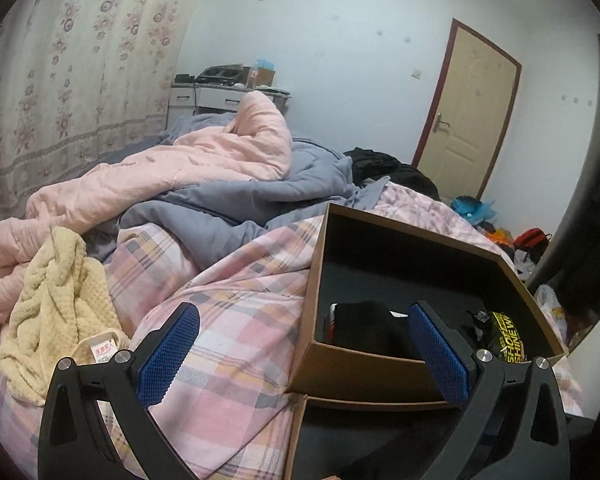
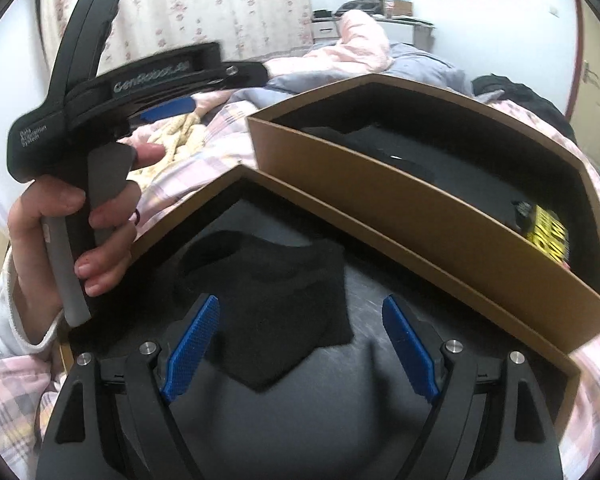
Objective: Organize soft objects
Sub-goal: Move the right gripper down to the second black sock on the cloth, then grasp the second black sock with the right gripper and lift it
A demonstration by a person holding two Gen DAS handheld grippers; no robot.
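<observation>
Black sock (image 2: 268, 300) lying flat on the dark floor of the near cardboard box (image 2: 204, 196), loose between the wide-spread blue pads of the right gripper (image 2: 300, 344), jaws released, touching nothing. Far left in the right wrist view: a hand (image 2: 60, 232) around the grey handle of the left gripper (image 2: 168, 110), raised over the bed. To the right, a second cardboard box (image 2: 380, 184) just behind the first, holding black fabric and a black and yellow printed item (image 2: 548, 236).

From the left wrist view, left to right: cream waffle towel (image 1: 56, 304) crumpled on the pink plaid bedsheet (image 1: 236, 320), pink quilt (image 1: 180, 168) and grey duvet (image 1: 268, 196) heaped behind. Left jaws released and empty, one pad over the sheet, the other over the far box.
</observation>
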